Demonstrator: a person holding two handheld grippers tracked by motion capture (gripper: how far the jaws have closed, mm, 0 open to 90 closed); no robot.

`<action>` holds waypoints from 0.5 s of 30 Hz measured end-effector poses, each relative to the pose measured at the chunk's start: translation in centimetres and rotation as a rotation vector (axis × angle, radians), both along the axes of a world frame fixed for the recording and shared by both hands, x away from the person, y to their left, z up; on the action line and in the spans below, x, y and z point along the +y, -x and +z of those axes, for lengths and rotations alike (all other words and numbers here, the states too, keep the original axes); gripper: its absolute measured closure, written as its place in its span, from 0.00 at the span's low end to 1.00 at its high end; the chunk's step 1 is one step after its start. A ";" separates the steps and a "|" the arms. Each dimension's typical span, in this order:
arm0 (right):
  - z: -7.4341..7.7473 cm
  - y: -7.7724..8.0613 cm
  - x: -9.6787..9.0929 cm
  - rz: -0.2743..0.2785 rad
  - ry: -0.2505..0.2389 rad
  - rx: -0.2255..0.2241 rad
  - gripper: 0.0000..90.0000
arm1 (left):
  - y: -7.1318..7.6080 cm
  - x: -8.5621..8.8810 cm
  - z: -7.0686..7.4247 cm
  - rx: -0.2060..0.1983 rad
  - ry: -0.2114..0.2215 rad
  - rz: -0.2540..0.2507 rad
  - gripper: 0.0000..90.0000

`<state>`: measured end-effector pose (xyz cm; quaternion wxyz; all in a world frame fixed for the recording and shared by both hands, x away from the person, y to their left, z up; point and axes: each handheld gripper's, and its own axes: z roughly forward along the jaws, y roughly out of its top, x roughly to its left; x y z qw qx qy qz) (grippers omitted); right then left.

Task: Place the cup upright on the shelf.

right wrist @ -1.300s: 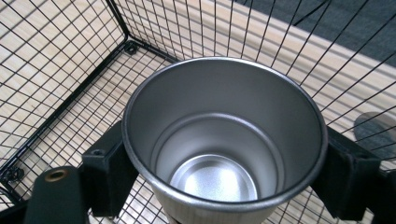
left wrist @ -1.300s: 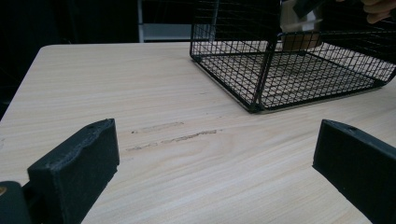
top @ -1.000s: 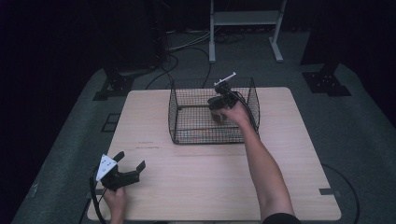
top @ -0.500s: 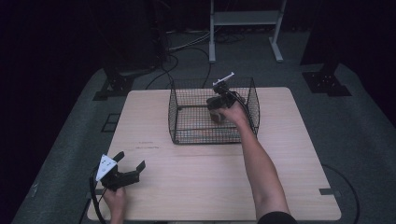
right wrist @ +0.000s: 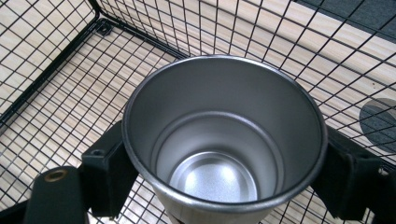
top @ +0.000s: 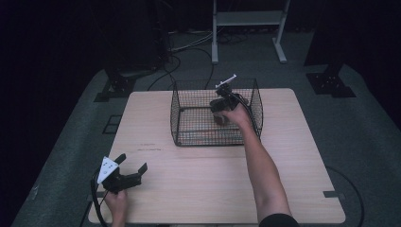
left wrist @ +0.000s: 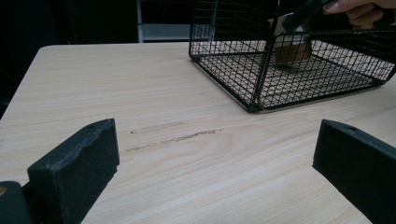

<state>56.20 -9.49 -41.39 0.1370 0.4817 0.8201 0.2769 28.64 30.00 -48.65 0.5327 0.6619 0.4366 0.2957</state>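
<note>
the right gripper (right wrist: 224, 172) hugs a shiny metal cup (right wrist: 224, 140) between its jaws, inside the wire basket (top: 177, 118), likely to move it. the left gripper (top: 124, 174) rests spread wide, holding nothing.

Right gripper (top: 222, 113) slightly lower, leftward.

Dark studio lab, floor cables (top: 182, 47), equipment stand (top: 246, 19)

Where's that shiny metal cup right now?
The metal cup sits between the right gripper's jaws, inside the wire basket, toward its right side in the high view.
</note>
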 end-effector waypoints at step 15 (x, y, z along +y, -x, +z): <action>0.0 0.4 -0.7 0.019 0.006 0.012 0.18 | 0.0 0.0 0.0 -0.002 0.000 0.000 0.00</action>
